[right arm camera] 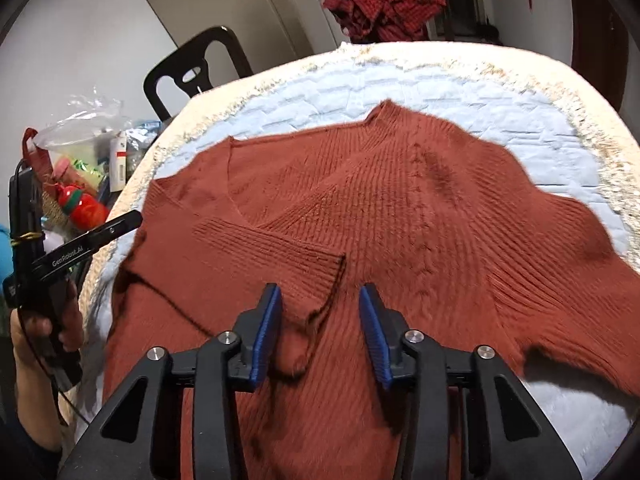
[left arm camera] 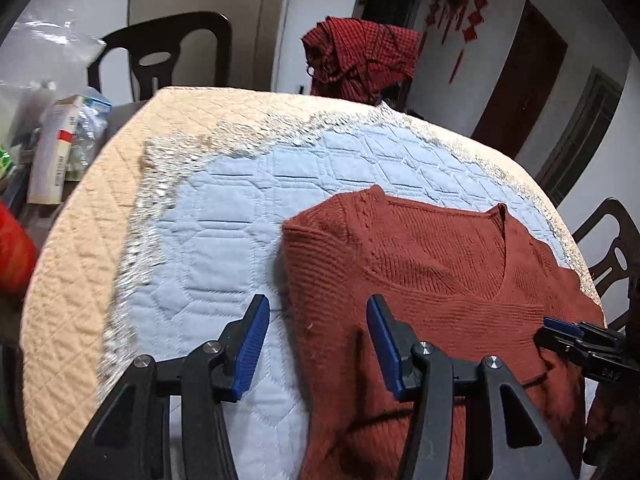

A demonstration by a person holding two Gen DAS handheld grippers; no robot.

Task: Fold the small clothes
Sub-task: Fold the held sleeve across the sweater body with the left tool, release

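Nearest the right wrist camera, the right gripper (right arm camera: 320, 336) pointed steeply down over a rust-red knitted sweater (right arm camera: 400, 216), its blue pads spread apart with nothing pinched between them; whether the pads brushed the knit underneath was hard to tell. A folded-in sleeve cuff (right arm camera: 320, 268) lay just beyond the tips. The sweater's near hem was cut off by the gripper body at the bottom of the view, and motion blur softened its right edge. At the left edge of that view a hand (right arm camera: 44, 332) gripped the handle of the other tool, the arm itself cut off. In the left wrist view the left gripper (left arm camera: 318, 344) likewise tilted downward, jaws spread and empty, one pad over a pale blue quilted cloth (left arm camera: 224, 216) and the other over the sweater's left edge. The sweater lay flat on that cloth with its V-neck toward the far side, its right part running out of the frame. The cloth covered a round table (left arm camera: 80, 264) with a cream quilted border. Left of the table, blurred boxes and plastic bags (left arm camera: 60, 152) were hard to identify. Farther off stood a dark chair (left arm camera: 160, 52), and a red checked garment (left arm camera: 360, 60) hung beyond the table's far edge.
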